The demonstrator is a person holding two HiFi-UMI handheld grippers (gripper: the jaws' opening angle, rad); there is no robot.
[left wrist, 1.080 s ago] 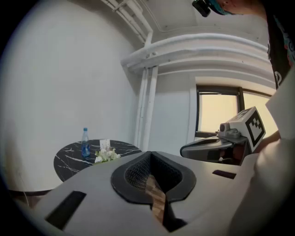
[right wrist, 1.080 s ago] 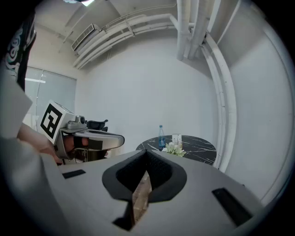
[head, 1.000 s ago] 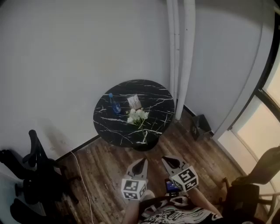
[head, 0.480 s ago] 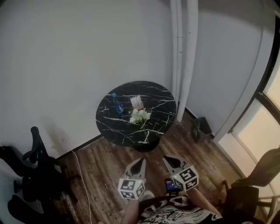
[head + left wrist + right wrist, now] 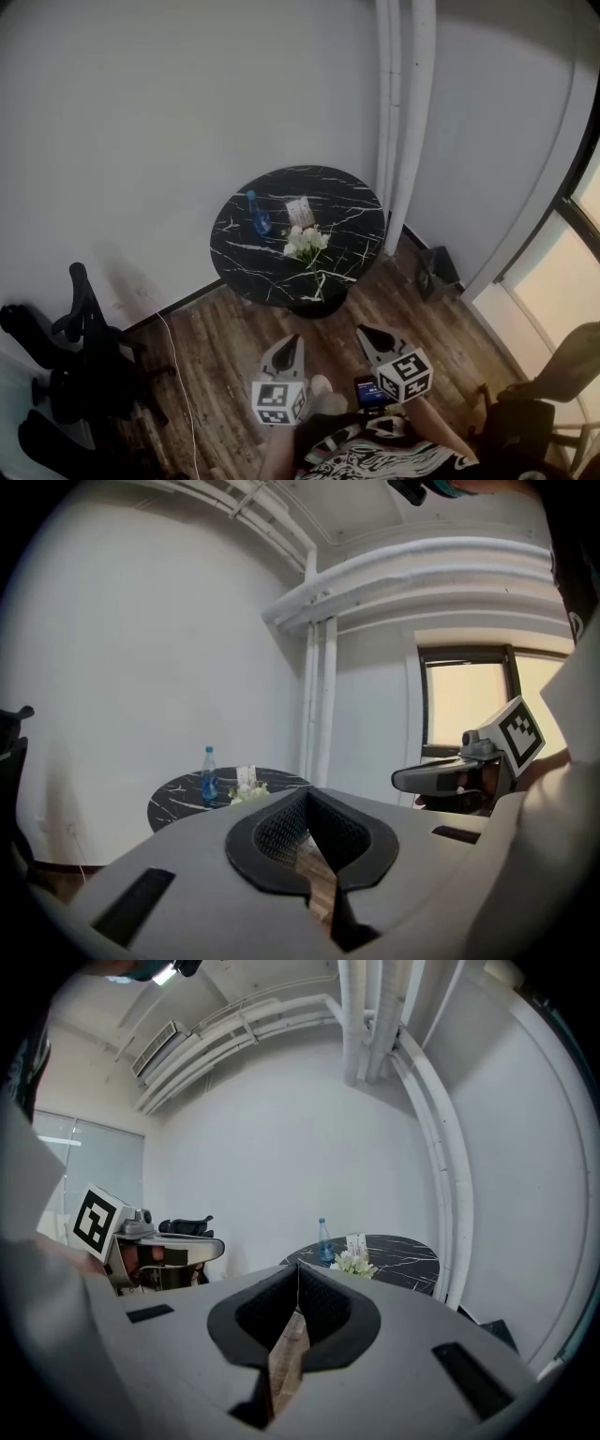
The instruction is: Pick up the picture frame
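A small picture frame [image 5: 300, 210] stands upright near the middle of a round black marble table [image 5: 347, 202], far ahead of both grippers. A blue bottle [image 5: 255, 214] is to its left and white flowers [image 5: 307, 240] lie in front of it. My left gripper [image 5: 292, 344] and right gripper [image 5: 364, 331] hover side by side over the wood floor, well short of the table, both shut and empty. In the left gripper view the frame [image 5: 246, 776] is small and distant beyond the left gripper [image 5: 307, 797]. The right gripper view also has the frame [image 5: 356, 1244] far past the right gripper [image 5: 297, 1269].
Black office chairs [image 5: 80, 375] crowd the lower left, and a cable [image 5: 178, 375] runs over the floor beside them. White pipes [image 5: 403, 122] rise behind the table. A dark box [image 5: 436, 272] sits by the wall, and a chair [image 5: 553, 375] stands by the window at right.
The left gripper has drifted slightly to the left. The table sits a little further right in the head view. Both grippers stay shut.
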